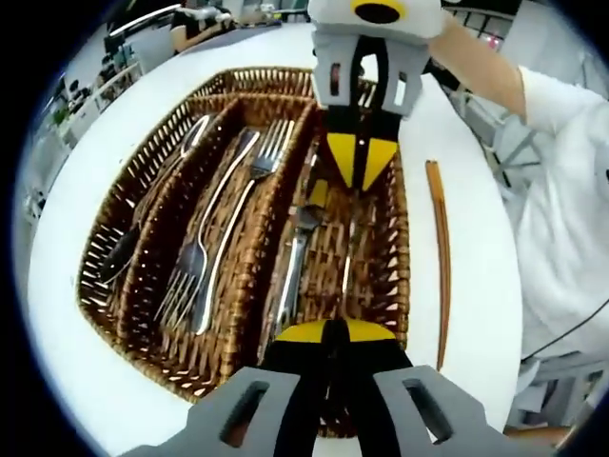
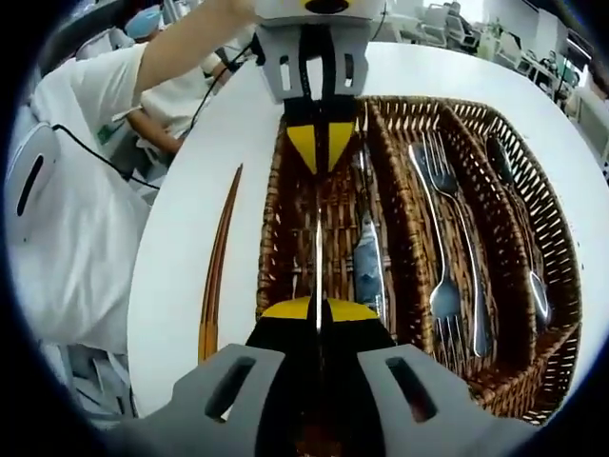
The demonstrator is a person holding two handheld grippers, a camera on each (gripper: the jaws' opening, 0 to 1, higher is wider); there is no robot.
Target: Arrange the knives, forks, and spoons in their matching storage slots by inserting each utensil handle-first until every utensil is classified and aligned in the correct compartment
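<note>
Both my tools, L (image 1: 335,335) & R (image 2: 319,312), are clamped on one knife (image 2: 318,249) over the basket's (image 2: 400,205) end slot.

knife (image 2: 318,249) ends hidden (behind fingers (image 2: 328,324))

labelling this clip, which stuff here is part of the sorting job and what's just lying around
Part of the job:
- wicker tray with three compartments
- spoons in one outer compartment
- forks in the middle one
- knives in the other outer one
- left gripper and right gripper, both over the knife compartment

Just lying about:
- brown stick on the white table beside the tray
</note>
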